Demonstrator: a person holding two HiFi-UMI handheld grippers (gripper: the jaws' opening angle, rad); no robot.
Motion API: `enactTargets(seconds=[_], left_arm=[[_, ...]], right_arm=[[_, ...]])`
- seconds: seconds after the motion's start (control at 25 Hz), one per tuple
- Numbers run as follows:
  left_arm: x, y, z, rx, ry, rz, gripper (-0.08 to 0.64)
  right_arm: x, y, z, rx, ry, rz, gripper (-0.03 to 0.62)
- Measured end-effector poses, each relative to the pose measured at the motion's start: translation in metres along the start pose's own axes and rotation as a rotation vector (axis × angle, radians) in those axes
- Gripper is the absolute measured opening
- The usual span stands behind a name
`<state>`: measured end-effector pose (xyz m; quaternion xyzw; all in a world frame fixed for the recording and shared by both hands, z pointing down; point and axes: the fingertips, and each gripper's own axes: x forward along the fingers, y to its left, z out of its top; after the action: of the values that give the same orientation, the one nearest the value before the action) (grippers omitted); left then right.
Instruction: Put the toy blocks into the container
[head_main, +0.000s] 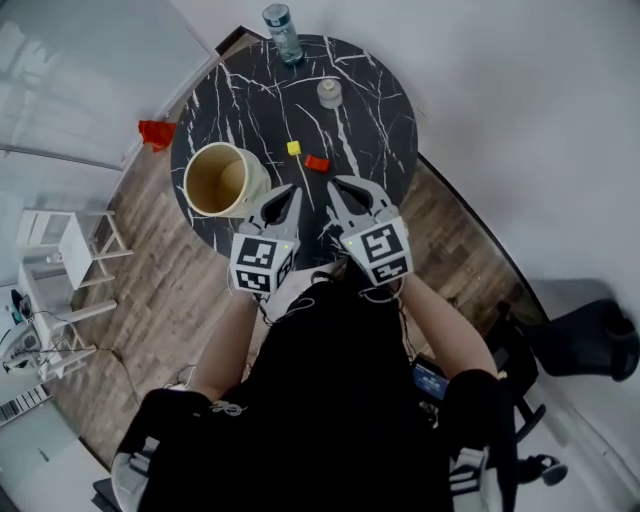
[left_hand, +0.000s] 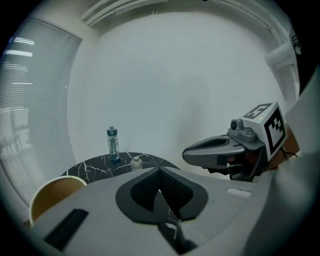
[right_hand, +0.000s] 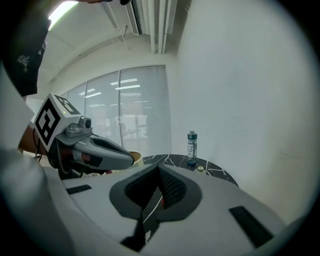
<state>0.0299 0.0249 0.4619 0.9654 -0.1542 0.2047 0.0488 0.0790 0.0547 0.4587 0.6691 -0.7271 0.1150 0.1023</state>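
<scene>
Though its label blurs, bottle (head_main: 283, 33), plain container (head_main: 256, 182)

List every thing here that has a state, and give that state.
Container: upright, open, looks empty.
Yellow block: on the table, outside the container.
Red block: on the table, outside the container.
Water bottle: upright, capped.
Small jar: upright, lid on.
Left gripper: fingers shut, empty.
Right gripper: fingers shut, empty.
</scene>
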Motion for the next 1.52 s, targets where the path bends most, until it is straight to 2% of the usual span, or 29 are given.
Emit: enactTargets(seconds=[0.16, 0.32, 0.6, 0.8, 1.16, 1.36, 1.52], left_arm=[[0.035, 0.007, -0.008, 0.015, 0.080, -0.010, 0.000], [0.070, 0.012, -0.023, 0.035, 0.187, -0.024, 0.000], [0.121, 0.027, -0.062, 0.003, 0.394, -0.001, 0.000], [0.144, 0.030, -0.093, -0.043, 0.500, 0.019, 0.000], [0.177, 0.031, -0.140, -0.108, 0.619, 0.065, 0.003], [0.190, 0.027, -0.165, -0.102, 0.707, 0.044, 0.085], [0.201, 0.030, -0.178, -0.089, 0.739, 0.072, 0.103]], right_arm=[[0.017, -0.028, -0.003, -0.013, 0.009, 0.026, -0.003], [0.037, -0.055, -0.017, 0.026, 0.040, 0.055, -0.003], [0.067, -0.087, -0.046, 0.083, 0.104, 0.111, -0.003], [0.082, -0.107, -0.065, 0.111, 0.146, 0.144, -0.003], [0.098, -0.119, -0.096, 0.127, 0.219, 0.227, -0.003], [0.103, -0.127, -0.103, 0.129, 0.250, 0.258, -0.003], [0.107, -0.134, -0.107, 0.118, 0.268, 0.281, -0.003]])
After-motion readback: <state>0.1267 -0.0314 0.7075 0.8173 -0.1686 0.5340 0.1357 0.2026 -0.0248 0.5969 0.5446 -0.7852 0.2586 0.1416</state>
